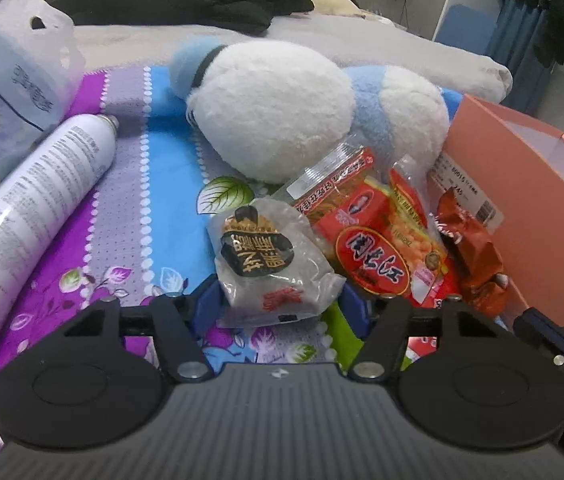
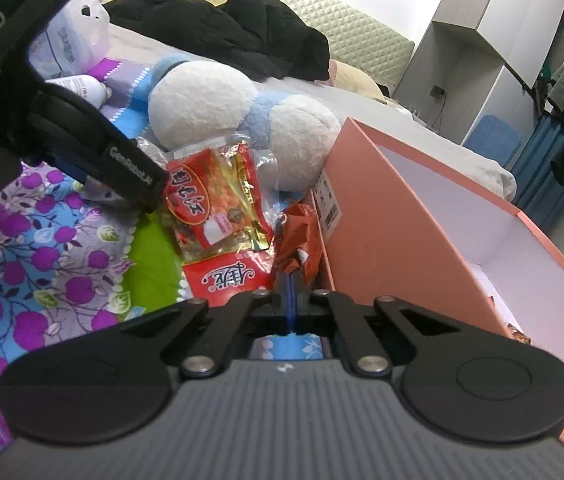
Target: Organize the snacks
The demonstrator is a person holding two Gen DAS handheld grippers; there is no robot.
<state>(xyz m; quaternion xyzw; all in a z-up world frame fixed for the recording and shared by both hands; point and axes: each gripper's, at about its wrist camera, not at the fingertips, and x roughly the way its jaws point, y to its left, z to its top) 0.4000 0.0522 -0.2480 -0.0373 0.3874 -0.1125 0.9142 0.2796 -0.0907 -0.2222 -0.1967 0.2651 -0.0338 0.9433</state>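
In the left wrist view my left gripper (image 1: 280, 300) is open, its blue fingers on either side of a clear snack bag with a black label (image 1: 272, 264). To its right lie a red and yellow snack pack (image 1: 370, 236) and a brown-orange wrapper (image 1: 470, 256). In the right wrist view my right gripper (image 2: 291, 288) is shut on the lower edge of the brown-orange wrapper (image 2: 298, 240), beside the pink box (image 2: 394, 216). The red and yellow pack (image 2: 218, 204) and a red packet (image 2: 226, 280) lie to the left.
A white and blue plush toy (image 1: 282, 108) lies behind the snacks. A white spray can (image 1: 30, 208) and a plastic bag (image 1: 10, 84) lie at the left on the flowered bedsheet (image 1: 122, 240). Black clothing (image 2: 242, 36) is piled at the back. The left tool (image 2: 62, 120) crosses the right view.
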